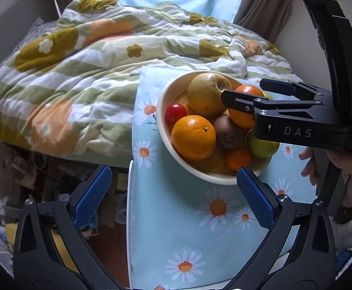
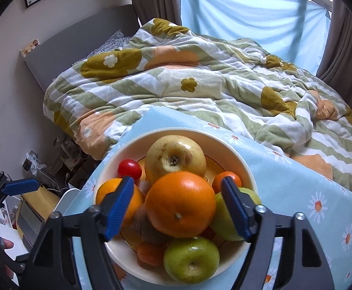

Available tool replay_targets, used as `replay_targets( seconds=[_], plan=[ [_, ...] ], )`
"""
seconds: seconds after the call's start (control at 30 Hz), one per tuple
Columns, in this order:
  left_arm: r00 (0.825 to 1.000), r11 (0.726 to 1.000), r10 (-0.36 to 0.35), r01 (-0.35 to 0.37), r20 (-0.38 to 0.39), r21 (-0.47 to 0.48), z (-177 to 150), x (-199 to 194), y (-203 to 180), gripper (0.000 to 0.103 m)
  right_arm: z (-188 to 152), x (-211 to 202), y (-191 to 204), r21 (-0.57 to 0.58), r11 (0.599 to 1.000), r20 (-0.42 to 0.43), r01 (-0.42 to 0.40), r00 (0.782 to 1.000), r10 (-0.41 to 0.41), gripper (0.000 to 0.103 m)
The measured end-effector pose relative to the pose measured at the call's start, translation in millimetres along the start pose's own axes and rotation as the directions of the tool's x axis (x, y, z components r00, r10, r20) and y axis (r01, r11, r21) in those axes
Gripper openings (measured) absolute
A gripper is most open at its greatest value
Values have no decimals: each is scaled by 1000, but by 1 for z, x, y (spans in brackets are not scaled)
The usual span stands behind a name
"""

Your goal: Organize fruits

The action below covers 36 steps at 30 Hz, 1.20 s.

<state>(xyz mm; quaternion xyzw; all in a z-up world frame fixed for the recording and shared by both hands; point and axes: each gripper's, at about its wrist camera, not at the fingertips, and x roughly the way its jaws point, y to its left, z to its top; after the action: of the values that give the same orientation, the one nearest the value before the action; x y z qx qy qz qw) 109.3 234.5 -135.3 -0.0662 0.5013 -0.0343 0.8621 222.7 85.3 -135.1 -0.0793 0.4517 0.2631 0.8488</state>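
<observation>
A cream bowl [image 2: 132,145] [image 1: 161,101] heaped with fruit stands on a table with a blue daisy cloth [image 1: 188,229]. On top of the heap lies a large orange [image 2: 180,203], with a yellow apple [image 2: 174,159], a red cherry tomato [image 2: 130,169], a second orange [image 1: 192,137], a kiwi [image 1: 228,130] and green apples [image 2: 191,258] around it. My right gripper [image 2: 177,181] [image 1: 243,89] hangs over the bowl, open. Its blue pads [image 2: 120,205] flank the large orange with small gaps. My left gripper [image 1: 174,193] is open and empty, just in front of the bowl's near rim.
A bed with a rumpled green, white and orange quilt [image 1: 79,84] lies right behind the table. Curtains [image 2: 248,12] hang beyond it. Cluttered floor and boxes [image 1: 30,169] lie beside the table's left edge. A person's hand [image 1: 309,164] holds the right gripper's handle.
</observation>
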Motion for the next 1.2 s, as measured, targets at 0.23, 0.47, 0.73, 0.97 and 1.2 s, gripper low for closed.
replay_targets(
  seconds=[0.23, 0.47, 0.73, 0.97, 1.2],
  plan=[
    [1000, 999, -25, 25, 3, 28, 2, -4, 2, 103, -3, -18, 2, 25, 998, 30, 55, 998, -56, 96],
    [999, 998, 5, -7, 37, 63, 5, -20, -12, 103, -11, -46, -4, 55, 996, 56, 67, 996, -70, 102],
    [994, 997, 31, -38, 104, 66, 12, -59, -48, 103, -24, -110, -22, 97, 993, 90, 70, 993, -79, 103],
    [987, 998, 50, -56, 155, 36, 14, -95, -91, 103, -49, -182, -53, 169, 975, 123, 145, 978, -167, 103],
    [978, 997, 51, -61, 201, 47, 3, -113, -130, 103, -87, -231, -86, 282, 930, 82, 236, 960, -269, 102]
  ],
)
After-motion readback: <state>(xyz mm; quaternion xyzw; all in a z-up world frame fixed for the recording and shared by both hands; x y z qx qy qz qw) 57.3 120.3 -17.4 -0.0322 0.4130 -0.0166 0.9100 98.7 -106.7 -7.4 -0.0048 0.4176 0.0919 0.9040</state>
